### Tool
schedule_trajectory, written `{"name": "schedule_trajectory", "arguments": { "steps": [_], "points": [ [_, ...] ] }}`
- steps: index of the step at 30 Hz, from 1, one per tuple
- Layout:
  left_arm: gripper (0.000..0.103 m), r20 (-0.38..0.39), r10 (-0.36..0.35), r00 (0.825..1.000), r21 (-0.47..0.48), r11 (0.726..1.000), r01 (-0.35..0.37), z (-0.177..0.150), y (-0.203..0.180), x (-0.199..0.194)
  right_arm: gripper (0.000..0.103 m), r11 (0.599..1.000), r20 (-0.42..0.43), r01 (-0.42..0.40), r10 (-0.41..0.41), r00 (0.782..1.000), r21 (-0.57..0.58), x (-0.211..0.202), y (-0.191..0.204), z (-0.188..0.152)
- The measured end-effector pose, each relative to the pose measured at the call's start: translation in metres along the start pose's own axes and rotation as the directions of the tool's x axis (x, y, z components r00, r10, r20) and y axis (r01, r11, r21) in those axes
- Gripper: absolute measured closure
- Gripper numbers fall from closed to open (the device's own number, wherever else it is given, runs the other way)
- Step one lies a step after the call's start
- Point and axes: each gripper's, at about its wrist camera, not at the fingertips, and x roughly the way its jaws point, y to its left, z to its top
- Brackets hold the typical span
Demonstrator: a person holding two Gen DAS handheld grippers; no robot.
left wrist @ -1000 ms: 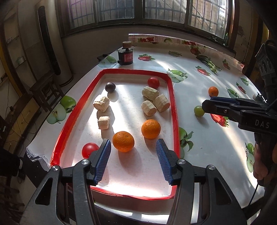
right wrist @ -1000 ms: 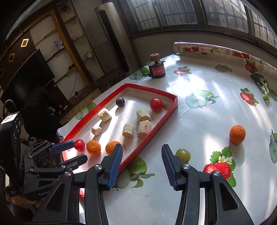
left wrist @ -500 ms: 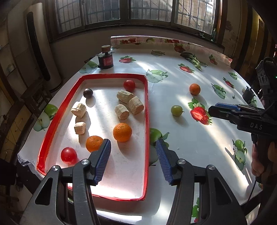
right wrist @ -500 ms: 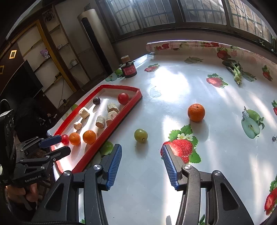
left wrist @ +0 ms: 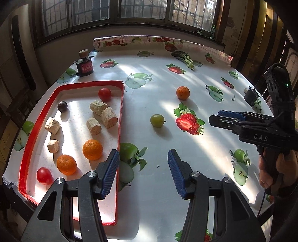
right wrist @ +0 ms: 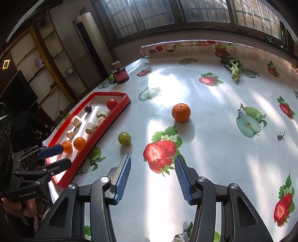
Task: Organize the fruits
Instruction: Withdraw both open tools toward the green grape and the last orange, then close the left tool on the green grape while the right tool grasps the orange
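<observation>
Bare tablecloth [right wrist: 214,149] surrounds green grape [right wrist: 124,138]; red tray [right wrist: 96,138] flanks it.

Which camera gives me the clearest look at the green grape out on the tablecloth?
The right wrist view: the green grape sits large and unobstructed on the tablecloth, just ahead and to the left of the right tool. The left wrist view also shows it whole, but smaller and farther away.

Barred windows [left wrist: 141,11] along far wall, sunlight streaking bench [right wrist: 214,149]; tall white air conditioner [right wrist: 87,42] beside open shelves [right wrist: 46,61].
</observation>
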Motion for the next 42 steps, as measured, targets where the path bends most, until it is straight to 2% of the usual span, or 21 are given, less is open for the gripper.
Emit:
{"name": "schedule_trajectory", "arguments": {
  "steps": [15, 24, 28, 30, 31, 33, 34, 42],
  "points": [
    [0.05, -0.095, -0.093, 0.991, 0.004, 0.996, 0.094, 0.031, -0.021, 0.057, 0.052, 1.0, -0.003, 0.026, -0.026, 1.0, 0.004, 0.021, -0.022, 0.021],
    [0.05, -0.144, -0.044, 0.989, 0.002, 0.999, 0.045, 0.051, -0.018, 0.102, 0.052, 0.997, -0.03, 0.076, -0.077, 0.997, -0.022, 0.069, -0.036, 0.054],
    [0.051, -0.135, -0.026, 0.99, 0.014, 0.999, 0.028, 0.051, -0.018, 0.113, 0.052, 0.995, -0.031, 0.097, -0.098, 0.995, -0.035, 0.087, -0.038, 0.064],
    [0.056, -0.127, -0.011, 0.992, 0.029, 0.999, 0.015, 0.051, -0.019, 0.113, 0.053, 0.992, -0.035, 0.116, -0.118, 0.992, -0.046, 0.095, -0.038, 0.066],
    [0.065, -0.121, 0.0, 0.993, 0.038, 0.999, 0.005, 0.051, -0.02, 0.113, 0.055, 0.991, -0.038, 0.126, -0.128, 0.991, -0.052, 0.099, -0.039, 0.067],
    [0.073, -0.117, -0.006, 0.993, 0.039, 0.999, 0.011, 0.051, -0.018, 0.112, 0.065, 0.987, -0.026, 0.145, -0.147, 0.989, -0.065, 0.1, -0.038, 0.066],
    [0.079, -0.117, -0.026, 0.993, 0.032, 0.999, 0.03, 0.051, -0.017, 0.111, 0.066, 0.987, -0.028, 0.148, -0.15, 0.988, -0.067, 0.1, -0.037, 0.065],
    [0.079, -0.079, -0.005, 0.997, 0.046, 0.999, 0.009, 0.043, -0.018, 0.088, 0.066, 0.994, -0.013, 0.098, -0.099, 0.995, -0.046, 0.068, -0.023, 0.051]
  ]
}}
